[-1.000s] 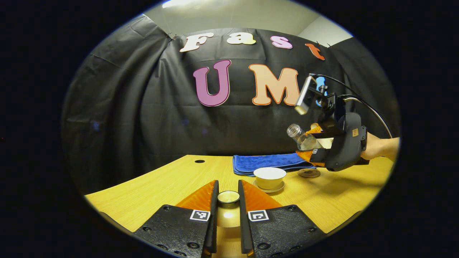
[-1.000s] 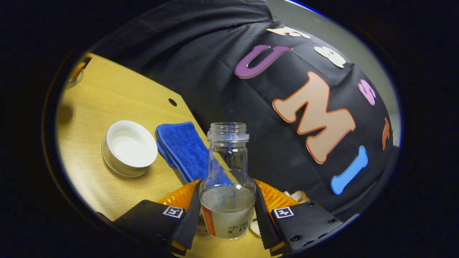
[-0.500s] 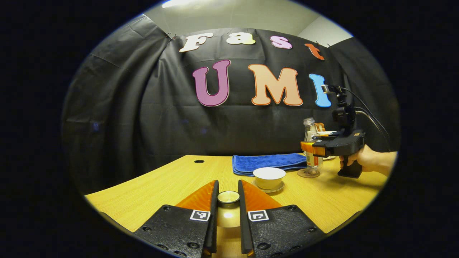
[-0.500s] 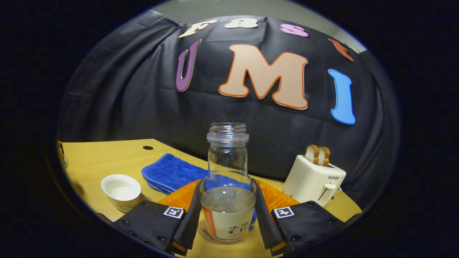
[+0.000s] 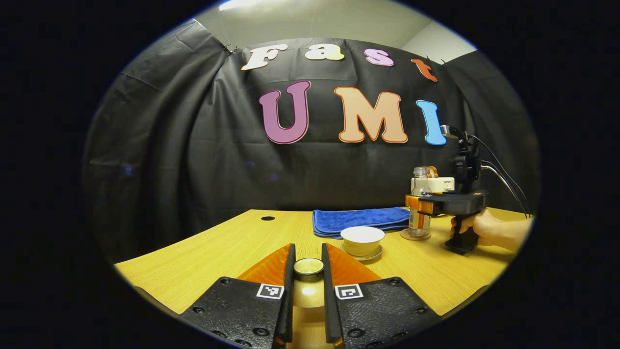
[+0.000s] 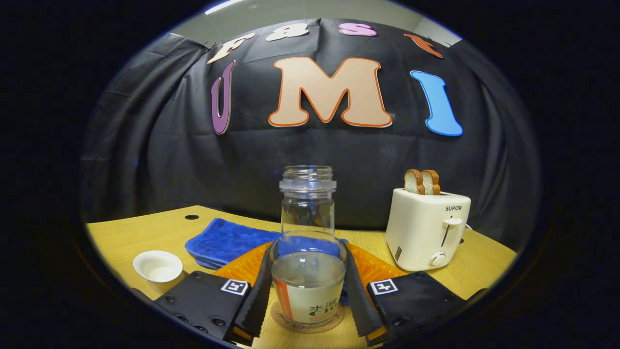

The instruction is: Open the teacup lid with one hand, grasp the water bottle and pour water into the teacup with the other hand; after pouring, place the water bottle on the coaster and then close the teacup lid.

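Two grippers share the work, and the coming move turns on how the lid lies from the cup. At the left of the table, the left gripper point(image 5: 308, 291) has both fingers pressed on the knob of the teacup lid point(image 5: 308, 266), holding it low over the wooden table point(image 5: 218, 252). From that grip the open teacup point(image 5: 362, 239) lies ahead and a little to the right on its saucer, near but clearly apart from the lid. Carrying the lid forward and rightward, then lowering it flat over the rim, looks like the closing move, and the left gripper is the nearer one for it.

Behind the cup a folded blue cloth point(image 5: 361, 218) lies along the table's far edge. Farther right, the right gripper point(image 6: 306, 300) is clamped on the water bottle point(image 6: 307, 271) at its lower, labelled part. The bottle stands upright, long axis vertical, mouth uncapped, with some water left in it. Its base appears to rest on the round coaster point(image 6: 283, 324), whose edge shows beneath it; in the left gripper view the coaster point(image 5: 415, 236) sits just right of the teacup. A hand point(image 5: 477, 228) grips the handle. Releasing the bottle seems the step in hand there. A white toaster point(image 6: 428, 228) with bread stands at far right.
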A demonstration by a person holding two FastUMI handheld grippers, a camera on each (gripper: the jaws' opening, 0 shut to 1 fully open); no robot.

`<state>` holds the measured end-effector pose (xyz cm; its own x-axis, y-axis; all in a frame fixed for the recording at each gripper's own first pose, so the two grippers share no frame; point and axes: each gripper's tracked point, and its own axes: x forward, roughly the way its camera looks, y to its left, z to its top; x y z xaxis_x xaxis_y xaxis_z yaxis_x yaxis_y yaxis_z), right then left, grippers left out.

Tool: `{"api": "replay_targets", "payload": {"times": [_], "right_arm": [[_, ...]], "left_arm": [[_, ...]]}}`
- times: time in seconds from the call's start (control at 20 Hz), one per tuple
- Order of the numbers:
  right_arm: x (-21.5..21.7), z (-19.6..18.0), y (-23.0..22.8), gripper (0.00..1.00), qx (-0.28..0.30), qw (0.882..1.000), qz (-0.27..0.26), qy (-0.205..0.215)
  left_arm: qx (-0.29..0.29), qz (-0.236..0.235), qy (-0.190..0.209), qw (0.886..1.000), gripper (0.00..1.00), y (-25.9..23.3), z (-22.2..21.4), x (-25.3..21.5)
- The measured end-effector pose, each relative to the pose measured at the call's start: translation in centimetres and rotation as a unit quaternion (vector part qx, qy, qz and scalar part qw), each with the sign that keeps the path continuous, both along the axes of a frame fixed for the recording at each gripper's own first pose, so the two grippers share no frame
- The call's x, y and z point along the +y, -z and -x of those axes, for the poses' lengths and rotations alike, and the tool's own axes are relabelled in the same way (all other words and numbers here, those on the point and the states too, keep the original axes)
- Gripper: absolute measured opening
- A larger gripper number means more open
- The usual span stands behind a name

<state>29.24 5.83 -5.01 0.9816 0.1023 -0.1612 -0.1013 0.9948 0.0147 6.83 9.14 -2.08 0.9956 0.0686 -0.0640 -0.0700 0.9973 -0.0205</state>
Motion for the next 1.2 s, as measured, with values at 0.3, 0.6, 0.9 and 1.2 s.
{"api": "replay_targets", "payload": {"times": [0.3,0.6,0.9,1.2], "right_arm": [[-0.5,0.1,0.1,0.76,-0.011,1.000,-0.026,0.011],[-0.4,0.3,-0.1,0.76,-0.029,0.999,-0.026,0.013],[-0.6,0.2,0.4,0.81,-0.019,0.999,-0.025,0.020],[-0.6,1.0,0.2,0.84,-0.019,0.999,-0.022,0.021]], "left_arm": [[0.000,0.000,0.000,1.000,0.24,0.0,0.1,0.0],[0.000,0.000,-0.001,1.000,0.24,0.0,0.1,0.1],[0.000,-0.001,-0.001,1.000,0.24,0.0,0.1,0.1],[0.001,0.000,-0.003,1.000,0.24,0.1,0.0,0.2]]}}
